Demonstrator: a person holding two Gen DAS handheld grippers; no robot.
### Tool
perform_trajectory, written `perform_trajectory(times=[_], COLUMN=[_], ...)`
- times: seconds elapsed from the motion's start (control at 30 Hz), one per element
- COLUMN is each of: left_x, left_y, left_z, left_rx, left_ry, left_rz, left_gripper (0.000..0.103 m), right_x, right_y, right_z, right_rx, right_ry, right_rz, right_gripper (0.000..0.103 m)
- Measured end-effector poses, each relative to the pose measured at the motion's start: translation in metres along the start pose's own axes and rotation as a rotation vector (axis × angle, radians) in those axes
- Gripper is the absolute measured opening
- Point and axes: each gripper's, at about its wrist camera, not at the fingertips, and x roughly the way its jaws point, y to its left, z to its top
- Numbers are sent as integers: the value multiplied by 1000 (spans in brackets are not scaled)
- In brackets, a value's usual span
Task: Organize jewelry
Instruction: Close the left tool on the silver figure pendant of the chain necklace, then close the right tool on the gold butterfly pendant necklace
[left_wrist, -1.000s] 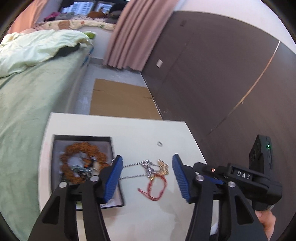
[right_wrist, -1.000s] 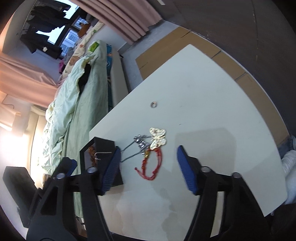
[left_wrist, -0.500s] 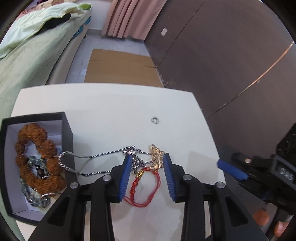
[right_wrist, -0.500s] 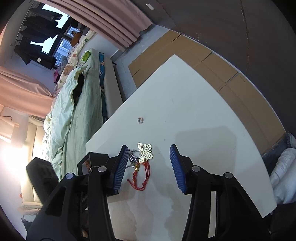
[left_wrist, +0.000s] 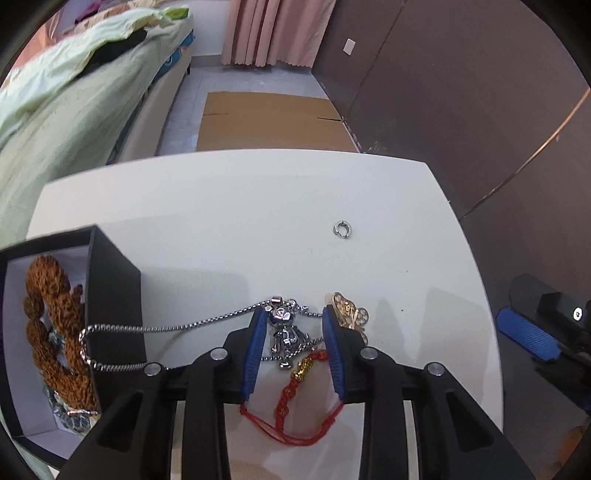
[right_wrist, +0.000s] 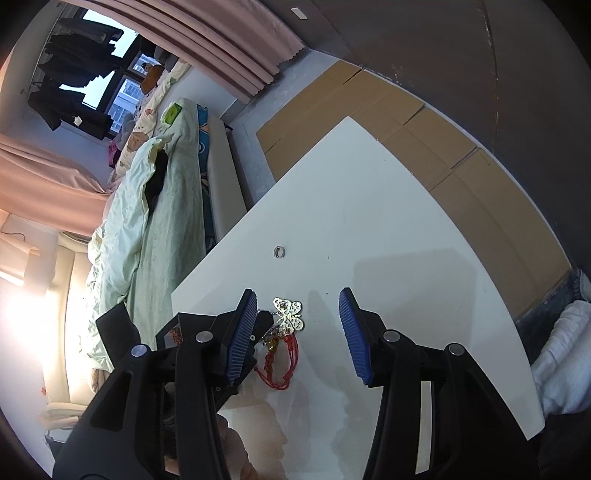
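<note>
My left gripper (left_wrist: 293, 317) is down on the white table (left_wrist: 229, 206), its jaws partly closed around a silver pendant (left_wrist: 284, 334) without touching it. The pendant's chain (left_wrist: 177, 326) runs left over the wall of a black jewelry box (left_wrist: 110, 291) that holds a brown bead bracelet (left_wrist: 48, 325). A red cord bracelet (left_wrist: 295, 417) lies between the fingers and a gold butterfly brooch (left_wrist: 349, 314) just right of them. A small silver ring (left_wrist: 342, 229) lies farther out. My right gripper (right_wrist: 297, 306) is open above the brooch (right_wrist: 288, 314) and red bracelet (right_wrist: 280, 363).
A bed with green bedding (left_wrist: 74, 96) runs along the left. Cardboard (left_wrist: 273, 118) lies on the floor beyond the table, with a dark wall (left_wrist: 461, 92) to the right. The table's right edge (right_wrist: 517, 332) is close to my right gripper.
My left gripper has come down and forward over the jewelry pile and narrowed its jaws around the silver pendant. My right gripper has drawn back a little and narrowed slightly.
</note>
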Motion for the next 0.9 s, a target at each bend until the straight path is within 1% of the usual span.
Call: perform_trajectory(times=[0.03,0.07,0.1,0.13,0.17,0.27,0.43,0.47,0.5,0.6,0.63,0.73,0.8,0.9], left_x=[1,1,1,2,2,0,-19,-24,-29,-49,-54,-67,-73,-81], left_y=[0,3,5,8,11,11,21,24,26,33,35,43,47,54], left_z=[1,2,2,4,5,6,11,12,12,16,17,18,17,16], left_rx=[-6,-13,-15,-24,-24,-21,-64,-70,-75,-89,-92,-103,-112,-120], left_ry=[-3,-8,-10,-10,-6,2,-34,-44,-54,-89,-97,-114,-119,-128], left_rz=[-4,-10,4,-5,-25,-60,-112,-119,-128,-158,-163,-188,-203,-216], left_gripper=[29,25,18,14,12,12,11,11,11,11,11,11,11,11], right_x=[1,4,6,9,11,20,37,40,44,55,58,67,73,83], right_y=[1,3,5,8,9,15,24,26,28,32,34,42,46,49], right_z=[0,-1,-1,-2,-3,-6,-13,-14,-15,-18,-19,-22,-24,-24], right_rx=[-3,-7,-14,-20,-26,-48,-79,-84,-91,-109,-116,-137,-137,-131], right_ry=[2,5,9,13,18,34,63,67,74,95,99,108,114,127], right_rz=[-5,-10,-15,-20,-24,-36,-61,-66,-71,-84,-88,-86,-68,-63], right_gripper=[48,48,47,47,46,44,39,37,31,22,21,20,20,20])
